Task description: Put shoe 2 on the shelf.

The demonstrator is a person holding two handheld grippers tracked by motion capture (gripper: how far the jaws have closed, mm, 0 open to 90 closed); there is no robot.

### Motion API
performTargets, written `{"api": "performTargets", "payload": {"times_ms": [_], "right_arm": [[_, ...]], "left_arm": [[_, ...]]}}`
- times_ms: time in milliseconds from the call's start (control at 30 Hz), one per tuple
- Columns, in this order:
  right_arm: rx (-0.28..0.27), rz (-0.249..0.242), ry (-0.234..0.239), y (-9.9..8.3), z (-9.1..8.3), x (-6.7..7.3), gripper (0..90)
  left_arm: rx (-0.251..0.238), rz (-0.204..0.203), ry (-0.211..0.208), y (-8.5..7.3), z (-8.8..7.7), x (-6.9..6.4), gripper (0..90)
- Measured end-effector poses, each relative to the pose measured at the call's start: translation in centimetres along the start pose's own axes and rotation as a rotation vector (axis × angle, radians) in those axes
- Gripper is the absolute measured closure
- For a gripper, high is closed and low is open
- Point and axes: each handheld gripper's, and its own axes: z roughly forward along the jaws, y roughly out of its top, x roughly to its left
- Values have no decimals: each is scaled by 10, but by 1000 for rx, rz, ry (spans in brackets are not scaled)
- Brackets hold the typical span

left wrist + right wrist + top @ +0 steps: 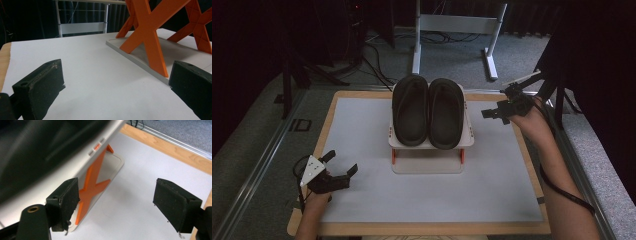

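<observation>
Two black slippers (428, 111) lie side by side on the top shelf of a small white rack (468, 140) with orange X-shaped legs (150, 37), standing mid-table. My left gripper (343, 162) rests low at the near left of the white mat, open and holding nothing, pointing toward the rack's base (140, 62). My right gripper (495, 113) hovers open just right of the rack's top shelf, beside the right slipper (445, 112). In the right gripper view the dark slipper (37, 147) is a blur at upper left, above the shelf edge (100, 142) and an orange leg (92, 187).
A white mat (362, 150) covers a wooden board (532, 165) on the table. A white table frame (457, 25) and cables lie on the carpet beyond. Metal rails (257, 165) run along the table sides.
</observation>
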Motion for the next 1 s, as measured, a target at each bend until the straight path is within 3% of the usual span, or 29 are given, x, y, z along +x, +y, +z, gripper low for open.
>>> {"api": "performTargets", "payload": {"times_ms": [300,467,600,933,1000], "right_arm": [[-7,54,6,-41,29,-15,203],[-81,65,-14,-63,44,-21,167],[-54,87,4,-77,55,-25,142],[-84,133,-42,-115,75,-32,136],[-84,147,-75,-126,79,-34,127]], "left_arm": [[0,0,1,0,0,0,0],[-2,-4,0,0,0,0,0],[-4,-7,0,0,0,0,0],[-3,-6,0,0,0,0,0],[-3,-6,0,0,0,0,0]]}}
